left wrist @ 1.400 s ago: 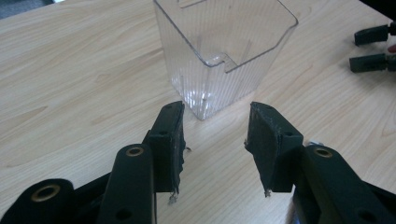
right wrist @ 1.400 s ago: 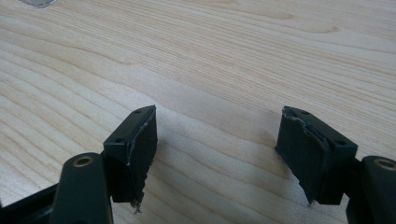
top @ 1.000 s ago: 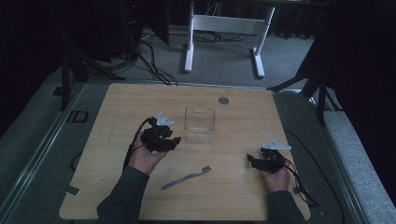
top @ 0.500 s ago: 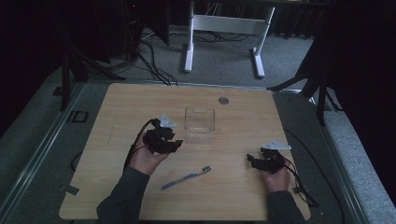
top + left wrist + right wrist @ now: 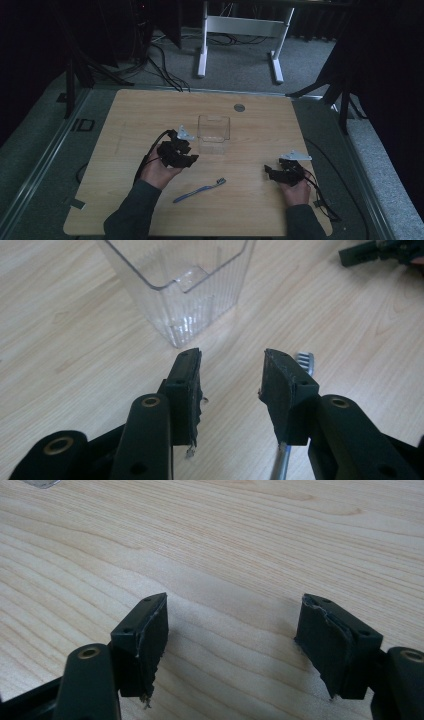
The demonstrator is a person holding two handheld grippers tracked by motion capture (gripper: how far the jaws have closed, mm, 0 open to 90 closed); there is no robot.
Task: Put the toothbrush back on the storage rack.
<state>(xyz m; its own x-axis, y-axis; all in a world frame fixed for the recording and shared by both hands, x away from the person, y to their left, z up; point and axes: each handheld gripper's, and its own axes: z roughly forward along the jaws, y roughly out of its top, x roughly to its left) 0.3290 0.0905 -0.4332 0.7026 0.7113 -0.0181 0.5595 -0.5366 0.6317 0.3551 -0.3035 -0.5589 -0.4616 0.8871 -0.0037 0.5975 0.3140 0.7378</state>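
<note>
Black left gripper (image 5: 192, 159) nearer clear container (image 5: 214, 134) than before, gaping; right gripper (image 5: 268, 172) likewise agape.

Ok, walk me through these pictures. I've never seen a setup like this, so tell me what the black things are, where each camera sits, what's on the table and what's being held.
No robot here: a person sits at a wooden table and holds a hand-operated two-jaw gripper in each hand. The high view looks down from above the person's side; the forearms come in from the bottom. The left gripper is near the table's middle, the right gripper near the right edge.

The other two pictures come from small cameras riding on the grippers, looking along their black jaws. Both pairs of jaws stand open with nothing between them.

On the table are a clear plastic container, upright and apparently empty, a blue toothbrush lying flat between the hands, and a small round disc near the far edge. In the left gripper view the container sits just ahead of the jaws and the toothbrush head peeks past the right-hand jaw.
</note>
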